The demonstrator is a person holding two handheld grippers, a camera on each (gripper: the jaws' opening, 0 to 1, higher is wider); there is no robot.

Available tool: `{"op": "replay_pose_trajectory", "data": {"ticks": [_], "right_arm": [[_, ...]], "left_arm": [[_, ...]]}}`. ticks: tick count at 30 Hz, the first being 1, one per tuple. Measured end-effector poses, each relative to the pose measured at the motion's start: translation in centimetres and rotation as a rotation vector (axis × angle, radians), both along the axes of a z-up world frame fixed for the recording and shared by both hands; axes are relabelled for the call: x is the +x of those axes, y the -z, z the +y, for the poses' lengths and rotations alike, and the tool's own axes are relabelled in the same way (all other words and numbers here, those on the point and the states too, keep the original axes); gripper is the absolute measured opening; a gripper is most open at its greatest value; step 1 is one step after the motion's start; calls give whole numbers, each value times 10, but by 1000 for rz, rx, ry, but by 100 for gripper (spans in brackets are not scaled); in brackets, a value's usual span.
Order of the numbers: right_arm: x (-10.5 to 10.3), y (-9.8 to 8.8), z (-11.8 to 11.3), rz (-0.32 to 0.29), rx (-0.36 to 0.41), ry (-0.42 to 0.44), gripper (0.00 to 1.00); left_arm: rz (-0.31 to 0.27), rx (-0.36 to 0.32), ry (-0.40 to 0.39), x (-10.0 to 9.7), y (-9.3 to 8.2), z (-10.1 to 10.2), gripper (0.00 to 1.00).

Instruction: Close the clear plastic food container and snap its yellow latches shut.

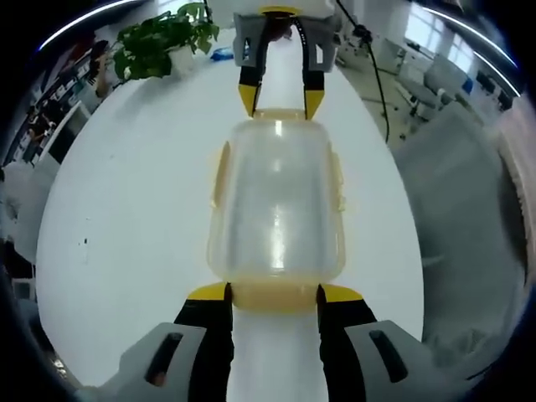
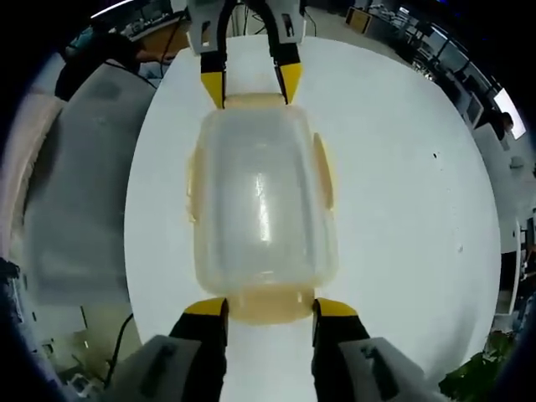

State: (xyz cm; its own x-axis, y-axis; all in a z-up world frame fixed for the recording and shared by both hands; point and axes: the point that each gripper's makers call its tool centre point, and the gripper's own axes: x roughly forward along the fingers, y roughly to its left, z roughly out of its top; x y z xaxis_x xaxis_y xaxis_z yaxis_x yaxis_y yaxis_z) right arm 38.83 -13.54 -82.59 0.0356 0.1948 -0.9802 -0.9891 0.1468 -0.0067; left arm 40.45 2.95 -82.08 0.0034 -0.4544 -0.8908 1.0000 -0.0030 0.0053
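Seen from the left gripper view: left gripper [image 1: 274, 293] at the near end of the clear plastic food container [image 1: 276, 209], jaws spread to either side of the near yellow latch [image 1: 275, 297], yellow tips touching or just beside it; whether actually clamped cannot be told. Lid on, container lying flat on the round white table [image 1: 126, 234], side latches [image 1: 219, 172] along its long edges. At the far end, right gripper [image 1: 280, 102] reaching in, tips apart at the container's far rim. Beyond, a potted plant [image 1: 163, 38] at the table's edge. Seen from the right gripper view: same arrangement mirrored, right gripper [image 2: 261, 308] straddling its near latch [image 2: 266, 303], left gripper [image 2: 251, 84] at the far end.
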Motion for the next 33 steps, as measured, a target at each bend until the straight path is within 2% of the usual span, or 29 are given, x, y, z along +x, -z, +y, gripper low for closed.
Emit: {"op": "replay_pose_trajectory", "data": {"ticks": [6,12,15,19,25,29,33], "right_arm": [[1,-3,-1,-13,38,51,39],[1,-10,-4,-16,70,100,39],[2,-13,-3,-22,98,139,39],[2,-14,1,-23,136,196,39],[1,-21,6,-15,186,282,38],[-2,-24,14,16,248,371,38],[-5,-21,15,51,267,439,37]], "left_arm": [[34,1,-47,-4,3,4,38],[52,-30,-119,-1,-2,11,43],[96,-127,-210,1,-16,1,44],[112,-181,-285,5,-26,-3,43],[134,-204,-399,9,-23,-3,42],[149,-208,-461,8,-17,-1,41],[169,-217,-522,6,-11,2,41]]}}
